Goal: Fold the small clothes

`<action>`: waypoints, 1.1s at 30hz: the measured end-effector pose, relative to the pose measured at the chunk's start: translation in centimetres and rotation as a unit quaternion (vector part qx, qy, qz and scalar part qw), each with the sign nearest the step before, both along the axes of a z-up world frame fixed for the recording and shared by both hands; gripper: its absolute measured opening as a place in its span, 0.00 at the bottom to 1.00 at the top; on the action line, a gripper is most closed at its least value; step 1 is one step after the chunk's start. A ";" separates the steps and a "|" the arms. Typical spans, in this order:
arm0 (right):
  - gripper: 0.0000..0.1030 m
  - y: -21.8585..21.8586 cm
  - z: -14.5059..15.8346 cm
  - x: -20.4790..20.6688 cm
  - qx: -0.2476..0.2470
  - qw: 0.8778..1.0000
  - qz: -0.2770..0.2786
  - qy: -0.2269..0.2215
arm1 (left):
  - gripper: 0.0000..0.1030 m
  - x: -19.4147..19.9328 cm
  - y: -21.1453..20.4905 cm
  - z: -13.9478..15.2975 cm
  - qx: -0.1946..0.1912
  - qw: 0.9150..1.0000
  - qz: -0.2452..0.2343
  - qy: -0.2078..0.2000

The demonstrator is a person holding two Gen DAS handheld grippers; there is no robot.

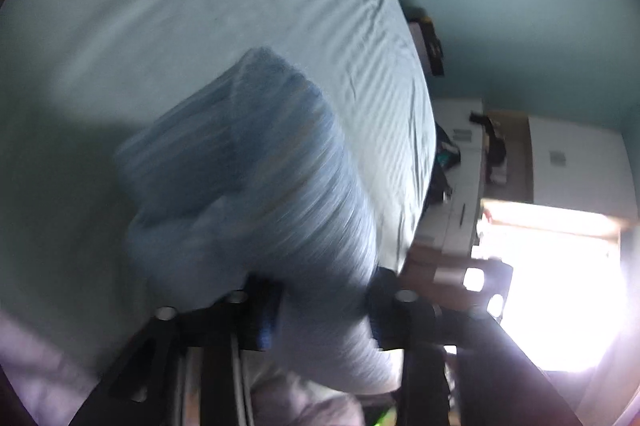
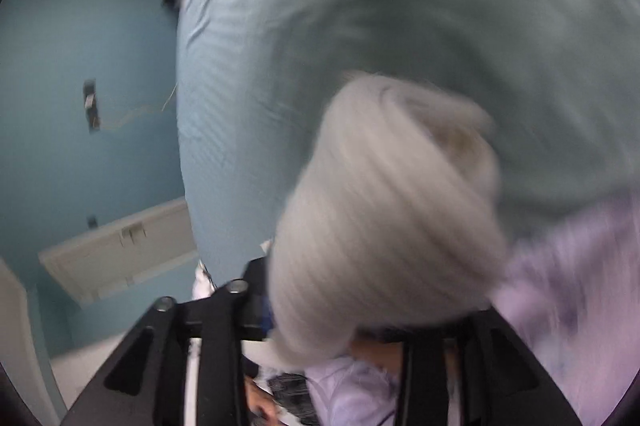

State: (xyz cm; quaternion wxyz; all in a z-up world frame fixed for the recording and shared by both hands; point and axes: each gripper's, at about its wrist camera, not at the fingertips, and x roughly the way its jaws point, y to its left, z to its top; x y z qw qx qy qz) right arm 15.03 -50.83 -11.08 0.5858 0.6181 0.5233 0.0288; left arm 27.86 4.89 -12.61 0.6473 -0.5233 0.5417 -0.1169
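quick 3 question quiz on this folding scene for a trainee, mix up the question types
1. True or false: a blue cloth sits between the fingers of the left tool.
2. In the right wrist view, what colour is the garment beside the grey ribbed cloth? a) lilac b) red c) black
3. Fill in: both cloths are seen over a pale green ____.

Key: 1 true; 2 a; 3 bed sheet.
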 end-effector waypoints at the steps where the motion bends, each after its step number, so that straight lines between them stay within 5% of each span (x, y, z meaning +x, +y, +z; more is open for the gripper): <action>1: 0.50 -0.4 -0.7 0.6 0.010 1.000 -0.009 -0.010 | 0.63 1.5 -0.3 -0.6 0.004 1.000 0.008 -0.007; 3: 0.56 -1.0 -1.3 0.5 -0.006 0.999 -0.029 -0.020 | 0.93 1.8 -0.6 -0.6 0.065 0.997 0.045 -0.001; 4: 0.71 -1.0 -1.2 0.2 -0.033 0.999 -0.023 -0.024 | 1.00 1.5 -0.8 -0.5 0.097 0.994 0.054 -0.002; 8: 0.80 -1.3 -1.4 -0.3 -0.203 0.978 0.023 -0.036 | 1.00 1.2 -4.1 -0.7 0.215 0.975 -0.014 -0.047; 9: 0.80 -1.5 -1.8 -0.3 -0.237 0.971 0.024 -0.032 | 1.00 1.3 -5.8 -1.1 0.275 0.959 -0.046 -0.049; 13: 0.79 -1.6 -3.5 1.7 -0.256 0.965 0.040 -0.044 | 1.00 1.8 -11.3 -2.2 0.391 0.907 -0.134 -0.082; 16: 0.77 -0.9 -4.1 3.5 -0.260 0.962 0.055 -0.063 | 1.00 1.6 -14.4 -4.0 0.500 0.841 -0.180 -0.102; 17: 0.73 -0.5 -4.5 4.3 -0.259 0.961 0.058 -0.071 | 1.00 1.3 -14.5 -4.4 0.512 0.832 -0.186 -0.109; 18: 0.59 -0.7 -4.6 4.2 -0.255 0.962 0.059 -0.074 | 1.00 1.1 -14.6 -4.8 0.518 0.825 -0.186 -0.123; 20: 0.35 -0.4 -6.1 4.9 -0.233 0.968 0.061 -0.065 | 1.00 0.8 -14.4 -5.2 0.514 0.827 -0.183 -0.134; 22: 0.21 -0.5 -8.0 4.7 -0.225 0.973 0.046 -0.026 | 1.00 0.8 -13.3 -5.7 0.492 0.842 -0.183 -0.125; 25: 0.13 -1.4 -7.5 2.8 -0.204 0.978 -0.010 -0.036 | 1.00 1.2 -12.4 -5.9 0.474 0.853 -0.186 -0.119; 29: 0.12 -0.2 -3.7 1.4 -0.305 0.952 -0.018 -0.028 | 1.00 1.6 -12.8 -5.9 0.478 0.849 -0.188 -0.124; 33: 0.13 1.0 -7.5 2.7 -0.344 0.938 0.030 0.020 | 1.00 0.7 -12.9 -6.2 0.484 0.845 -0.185 -0.131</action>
